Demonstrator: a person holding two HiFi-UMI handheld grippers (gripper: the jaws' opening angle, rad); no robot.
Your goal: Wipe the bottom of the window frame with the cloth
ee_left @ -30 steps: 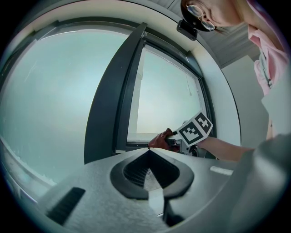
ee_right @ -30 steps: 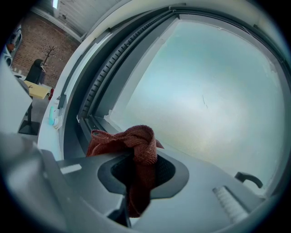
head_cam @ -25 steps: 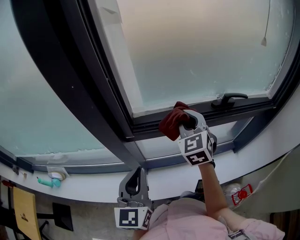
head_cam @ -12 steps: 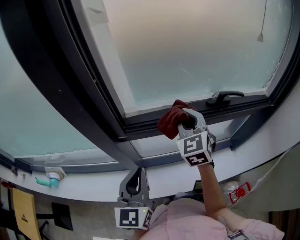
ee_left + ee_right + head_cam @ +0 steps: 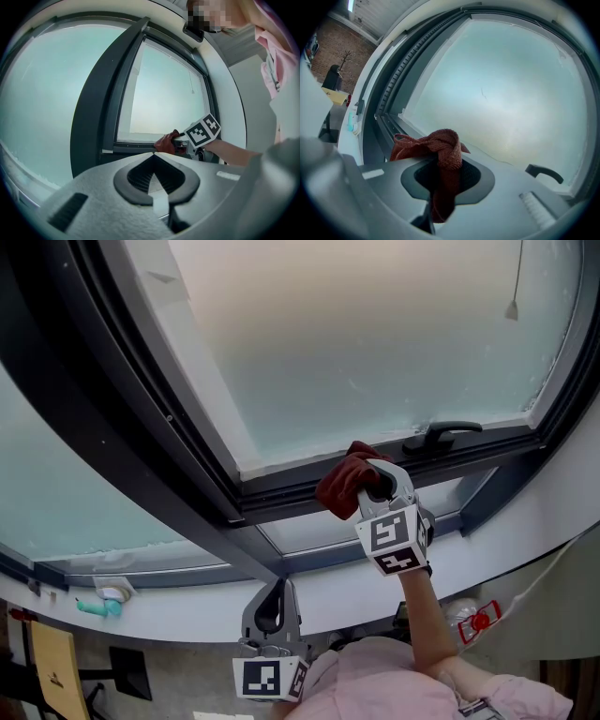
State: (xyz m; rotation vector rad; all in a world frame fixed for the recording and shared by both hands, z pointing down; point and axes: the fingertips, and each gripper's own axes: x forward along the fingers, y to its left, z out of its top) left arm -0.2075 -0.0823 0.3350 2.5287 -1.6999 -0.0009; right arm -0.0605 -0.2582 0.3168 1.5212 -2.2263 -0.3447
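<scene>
Off to the sides: a handle, a cord pull and odds and ends on the ledge.
Up top, the frosted pane (image 5: 375,343) glows pale, and a cord pull (image 5: 512,308) hangs in front of it at the right. A dark lever handle (image 5: 441,436) lies flat along the foot of that pane. Down left, on the white ledge (image 5: 187,610), there's a small teal object (image 5: 99,606) just beside a white fitting (image 5: 112,590). Below the ledge a yellow panel (image 5: 52,662) shows at the far left. Bottom right sits a red-and-white item (image 5: 478,622), too small to identify. And over in the right gripper view, a brick wall (image 5: 333,51) with a bare tree (image 5: 345,58) in front of it.
</scene>
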